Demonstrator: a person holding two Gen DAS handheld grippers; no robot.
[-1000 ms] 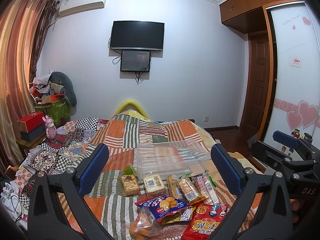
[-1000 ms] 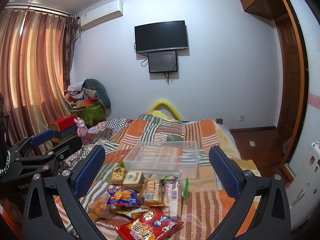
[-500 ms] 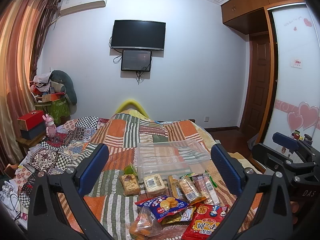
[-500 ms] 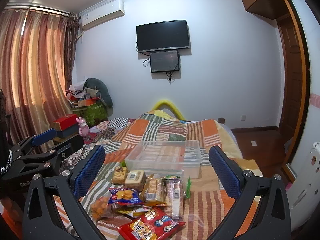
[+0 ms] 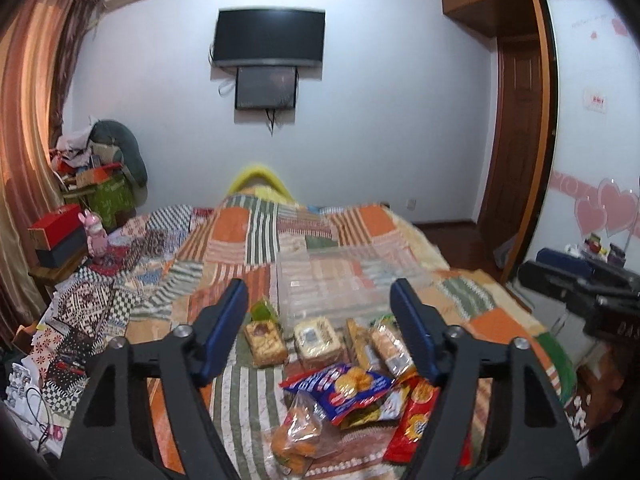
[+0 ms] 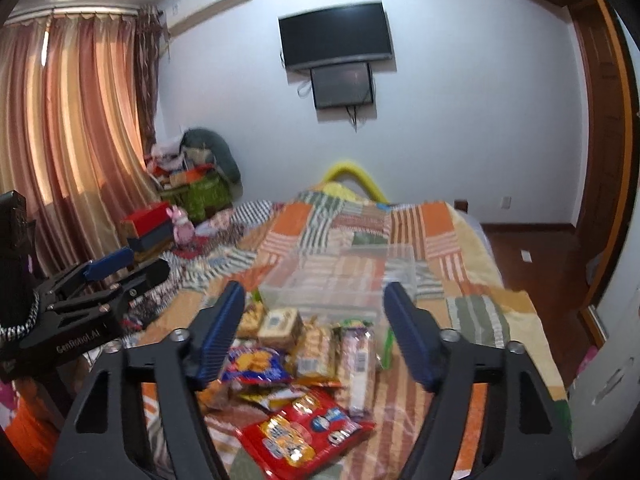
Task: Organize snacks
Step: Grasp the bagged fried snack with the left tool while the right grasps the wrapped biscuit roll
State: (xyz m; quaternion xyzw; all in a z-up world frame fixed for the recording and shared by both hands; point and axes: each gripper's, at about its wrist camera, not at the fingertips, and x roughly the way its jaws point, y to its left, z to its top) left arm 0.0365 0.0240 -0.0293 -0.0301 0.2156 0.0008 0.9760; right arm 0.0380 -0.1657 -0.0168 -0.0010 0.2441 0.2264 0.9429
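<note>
Several snack packets lie in a pile on the patchwork bed: a blue chip bag (image 5: 340,390), a red bag (image 6: 304,432), a clear bag of orange snacks (image 5: 300,436), two small cake packs (image 5: 318,338) and long biscuit packs (image 6: 360,354). A clear plastic box (image 5: 340,280) stands empty just behind them, also in the right wrist view (image 6: 340,284). My left gripper (image 5: 320,312) is open and empty above the pile. My right gripper (image 6: 314,312) is open and empty over the same pile.
The patchwork quilt (image 5: 248,248) covers the bed. A bedside table with a red box (image 5: 58,226) and a pink toy (image 5: 96,232) stands at the left. Curtains (image 6: 72,140) hang left; a wooden door (image 5: 516,132) is at right.
Both grippers' jaws have narrowed but stay open. Both cameras have moved closer and tilted down toward the snack pile.
</note>
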